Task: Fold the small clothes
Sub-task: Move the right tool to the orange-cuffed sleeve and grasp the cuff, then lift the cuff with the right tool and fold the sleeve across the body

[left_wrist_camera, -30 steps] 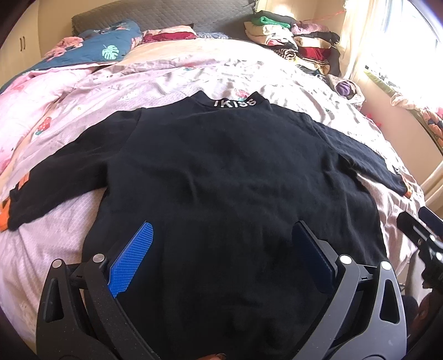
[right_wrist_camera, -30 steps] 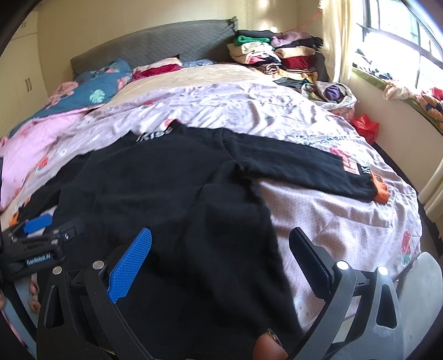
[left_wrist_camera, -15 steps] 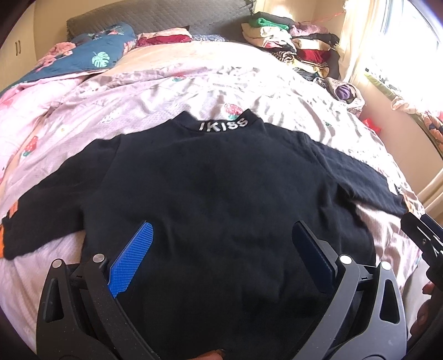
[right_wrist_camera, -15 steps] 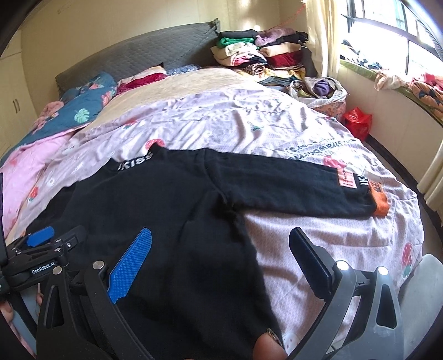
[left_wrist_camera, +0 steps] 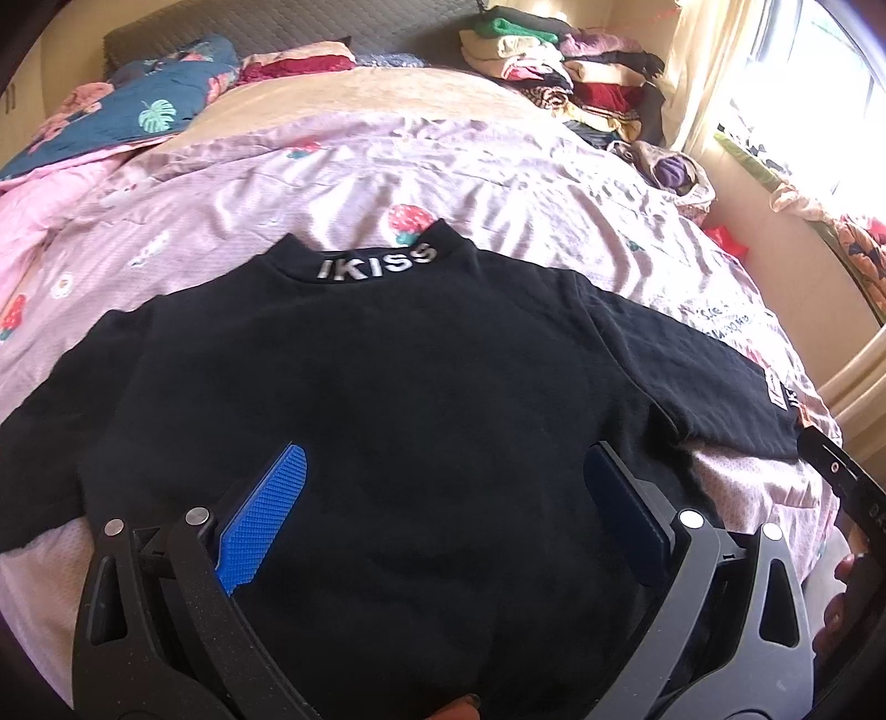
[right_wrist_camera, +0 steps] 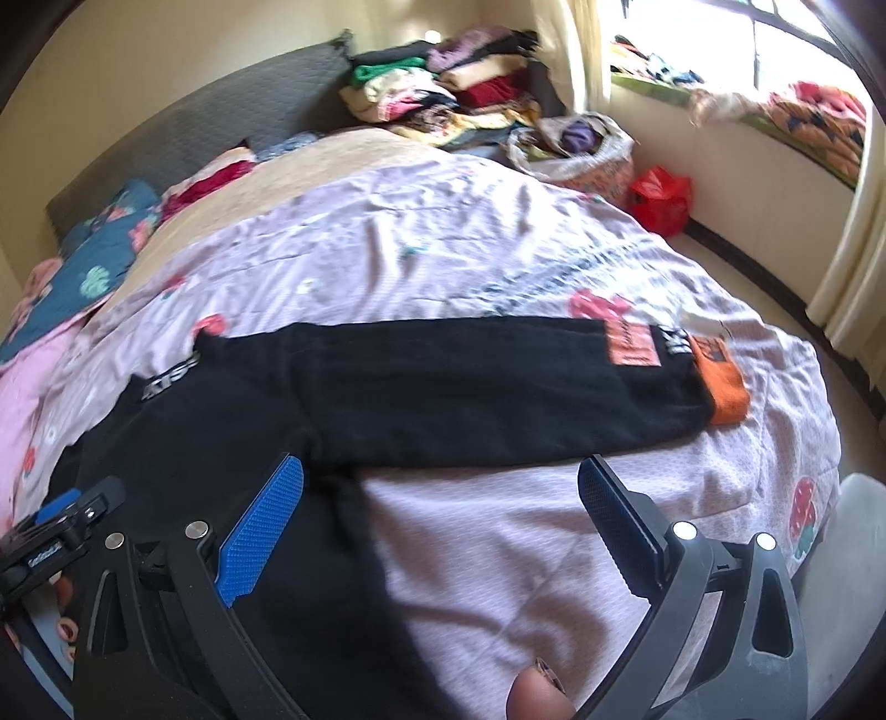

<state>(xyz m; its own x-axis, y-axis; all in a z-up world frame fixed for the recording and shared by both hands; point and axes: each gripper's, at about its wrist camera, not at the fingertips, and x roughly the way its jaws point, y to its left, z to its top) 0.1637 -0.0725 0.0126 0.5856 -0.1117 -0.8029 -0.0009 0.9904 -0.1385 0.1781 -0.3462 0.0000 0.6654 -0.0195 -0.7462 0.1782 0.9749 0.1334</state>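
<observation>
The black sweatshirt [left_wrist_camera: 398, 399] is lying flat and face-down on the pink bedsheet [left_wrist_camera: 343, 183], its "IKISS" collar [left_wrist_camera: 376, 265] pointing toward the headboard [left_wrist_camera: 288, 27]. Compared with one second ago, both wrist cameras are pulling back from the collar and rising: the collar is sitting lower in the left view, and more bedsheet is showing between it and the headboard. The sweatshirt itself is not shifting.

The left gripper [left_wrist_camera: 443, 526] is hovering over the lower body of the sweatshirt, jaws spread wide, holding nothing. The right gripper [right_wrist_camera: 443, 531] is swinging away from the collar toward the right sleeve [right_wrist_camera: 470, 387], which is lying stretched out with its orange cuff [right_wrist_camera: 720, 382] farthest from the collar. Its jaws are also spread wide and empty, straddling the edge where sweatshirt body meets bedsheet.

Judgement: spreading is complete and folding is not yet begun. The right gripper is probably lining up on the right sleeve for the first fold toward the collar line.
</observation>
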